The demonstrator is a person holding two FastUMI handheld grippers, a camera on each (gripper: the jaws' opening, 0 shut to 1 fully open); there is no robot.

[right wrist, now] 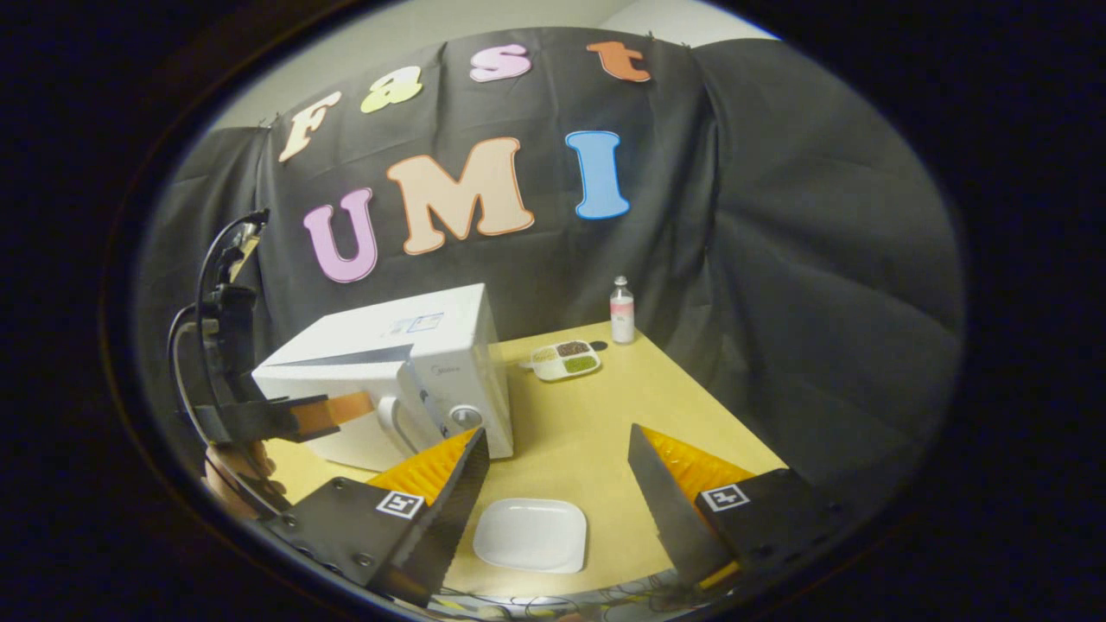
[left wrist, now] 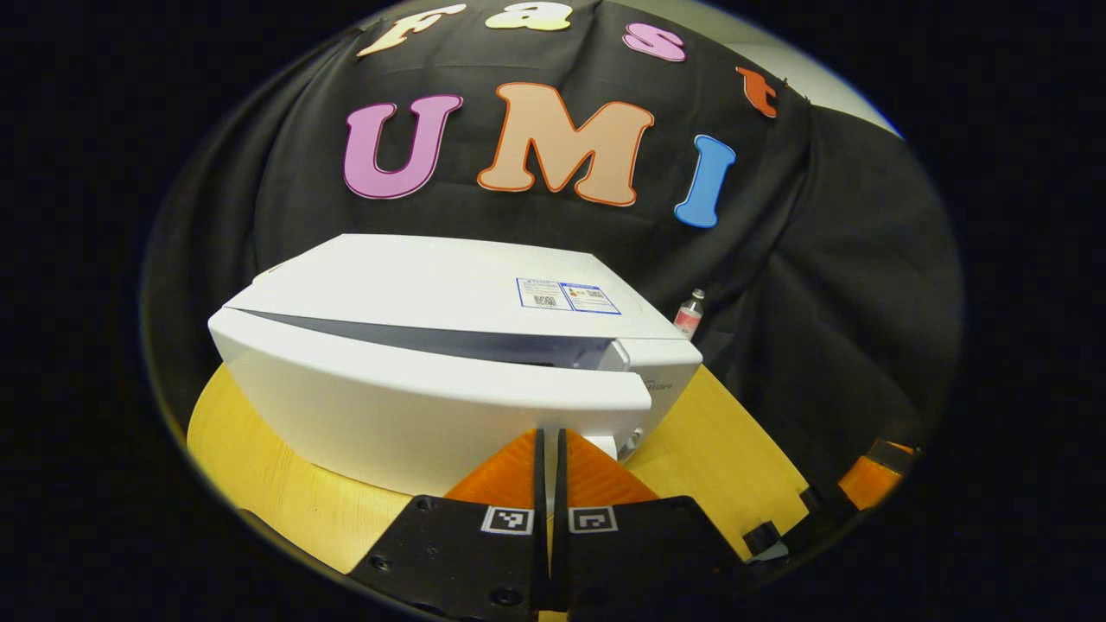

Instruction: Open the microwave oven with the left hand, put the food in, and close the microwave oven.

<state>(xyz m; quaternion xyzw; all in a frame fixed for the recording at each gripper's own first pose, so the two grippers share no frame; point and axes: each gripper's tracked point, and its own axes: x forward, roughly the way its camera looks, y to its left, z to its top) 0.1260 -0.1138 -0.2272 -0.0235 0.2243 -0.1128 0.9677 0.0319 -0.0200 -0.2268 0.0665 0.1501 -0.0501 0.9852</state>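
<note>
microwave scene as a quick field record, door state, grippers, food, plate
microwave: white, on the wooden table, door ajar
left gripper: fingers together, at the door's front edge
right gripper: open, holding nothing, above the white plate
food tray: three compartments, on the table right of the microwave
bottle: upright behind the tray

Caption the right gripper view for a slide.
Open right gripper above white plate; left gripper at the microwave door.

A booth hung with black cloth around a wooden table.

The black cloth (right wrist: 778,259) drapes in folds behind and to the right of the pale wooden table (right wrist: 596,415); above the cloth's top edge, a plain light wall (right wrist: 432,26) shows at the far side.
</note>
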